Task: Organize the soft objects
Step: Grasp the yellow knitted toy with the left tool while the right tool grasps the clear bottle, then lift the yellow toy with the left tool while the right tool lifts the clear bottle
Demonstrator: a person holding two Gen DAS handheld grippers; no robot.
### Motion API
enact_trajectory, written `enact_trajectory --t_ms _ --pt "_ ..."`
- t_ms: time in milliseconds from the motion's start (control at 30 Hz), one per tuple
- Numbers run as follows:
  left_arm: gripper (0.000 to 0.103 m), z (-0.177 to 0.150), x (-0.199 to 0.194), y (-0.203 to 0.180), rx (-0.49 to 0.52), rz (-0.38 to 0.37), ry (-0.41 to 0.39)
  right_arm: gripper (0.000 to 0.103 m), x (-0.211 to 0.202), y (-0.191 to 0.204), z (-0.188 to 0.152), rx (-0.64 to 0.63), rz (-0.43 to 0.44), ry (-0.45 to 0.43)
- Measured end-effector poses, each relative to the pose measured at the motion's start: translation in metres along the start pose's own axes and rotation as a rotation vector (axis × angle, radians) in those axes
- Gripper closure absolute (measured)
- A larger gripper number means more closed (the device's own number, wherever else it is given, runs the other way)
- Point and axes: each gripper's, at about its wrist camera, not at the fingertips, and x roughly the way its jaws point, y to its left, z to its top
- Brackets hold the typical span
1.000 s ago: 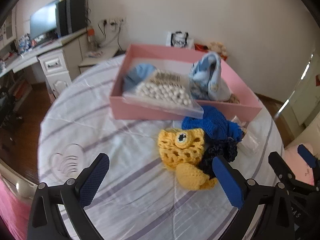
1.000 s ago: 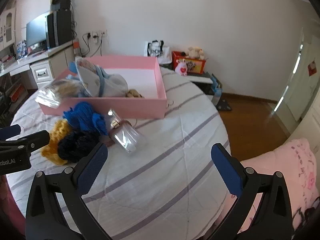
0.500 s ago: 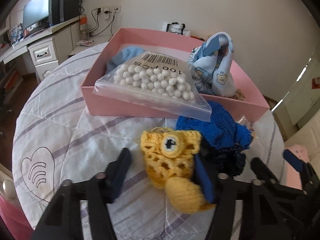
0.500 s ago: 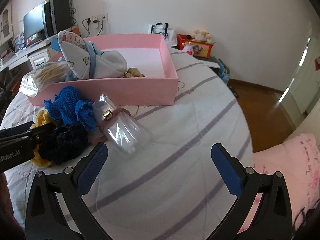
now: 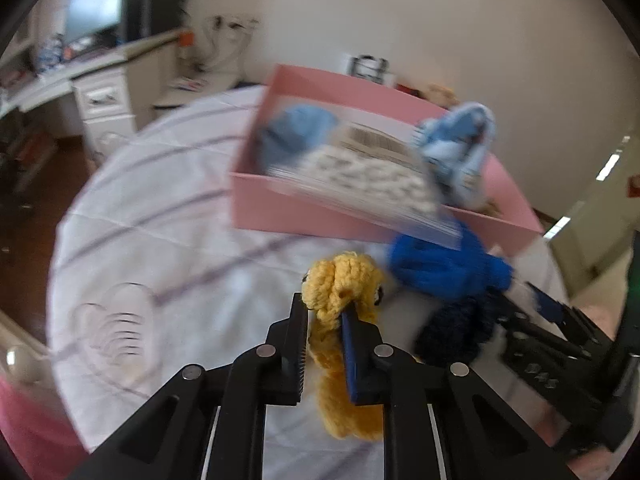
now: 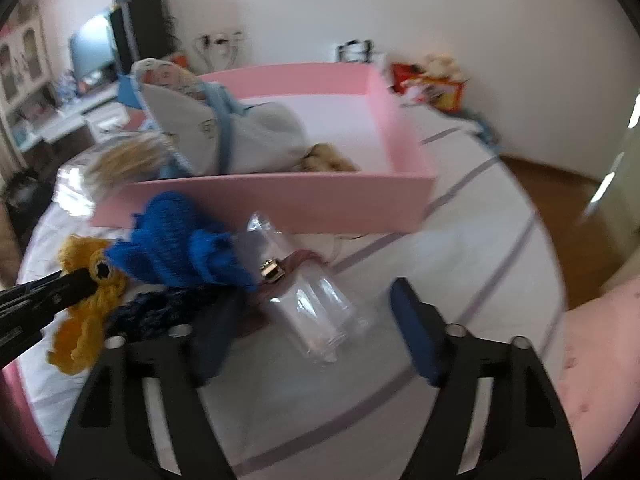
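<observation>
Your left gripper [image 5: 326, 336] pinches the yellow knit [image 5: 344, 284]; right fingers [image 6: 416, 328] wide over the pouch [image 6: 308, 304] — blue knits [image 6: 180, 236] ahead remain outside the box [image 6: 280, 196].

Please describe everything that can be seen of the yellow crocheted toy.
The yellow crocheted toy looks like soft knitted yarn, with a round black-and-white eye sewn on. The left hand-held gripper is shut on its middle; the bunched top bulges above the pads and a thicker lobe hangs below them. It sits in front of the pink box, beside the blue knitted piece and the dark navy one, apparently touching them. Whether it is lifted off the striped cloth cannot be told.
</observation>
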Motion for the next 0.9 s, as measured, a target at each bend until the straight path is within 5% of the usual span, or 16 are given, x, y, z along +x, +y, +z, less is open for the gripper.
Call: enact_trajectory --t_ms 433,900 --pt "0.094 -0.004 -0.026 0.003 -0.003 0.031 -0.04 0.057 -0.017 -0.016 -0.009 0.082 0.021 -0.036" --pt "0.095 -0.017 -0.09 -0.006 0.008 0.066 -0.171 0.057 -0.094 -0.017 -0.008 0.09 0.007 -0.216"
